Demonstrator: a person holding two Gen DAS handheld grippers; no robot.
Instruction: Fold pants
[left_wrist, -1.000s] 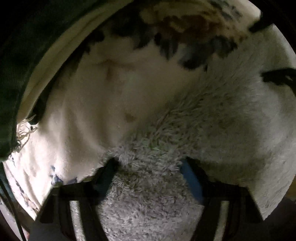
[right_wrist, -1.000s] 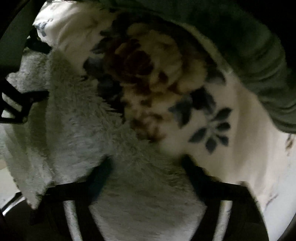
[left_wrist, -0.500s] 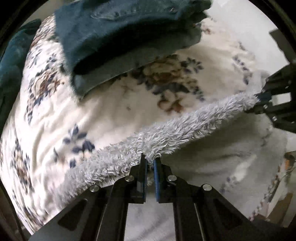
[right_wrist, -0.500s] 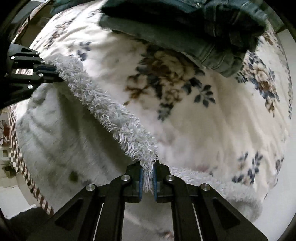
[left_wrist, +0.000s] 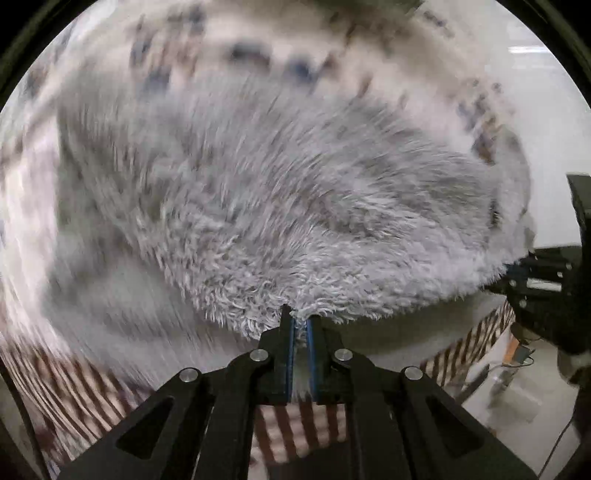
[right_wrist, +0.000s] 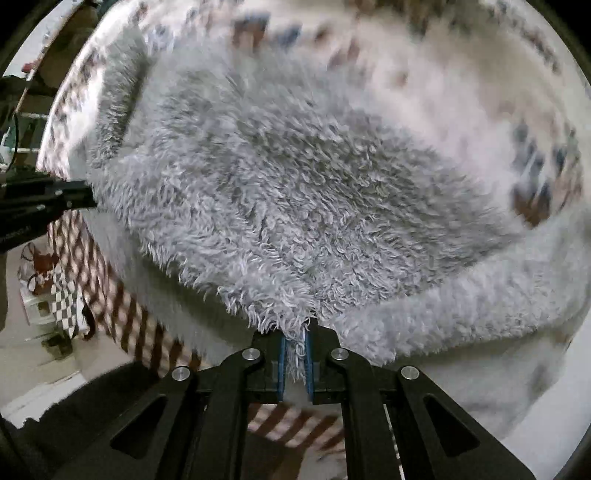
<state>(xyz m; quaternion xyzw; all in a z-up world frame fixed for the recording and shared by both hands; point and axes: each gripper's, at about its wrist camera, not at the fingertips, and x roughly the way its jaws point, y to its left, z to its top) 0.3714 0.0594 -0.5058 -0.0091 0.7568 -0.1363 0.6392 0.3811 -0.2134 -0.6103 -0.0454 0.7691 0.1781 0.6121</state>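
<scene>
Both grippers, left gripper (left_wrist: 299, 328) and right gripper (right_wrist: 294, 341), clamped on the fluffy grey pants (left_wrist: 295, 206) edge, lifted above the floral blanket (right_wrist: 461, 85). Thin bites: that pile could slip free.

Bed: floral-print cream blanket (right_wrist: 461, 92) as top cover, brown-and-white checked sheet (right_wrist: 110, 280) hanging at its edge; shaggy grey fleece pants (right_wrist: 295, 192) lying partly on the blanket.

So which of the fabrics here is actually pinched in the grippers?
The shaggy grey fleece, its edge pinched by both the left gripper and right gripper; the floral blanket and checked cloth lie beneath, untouched.
</scene>
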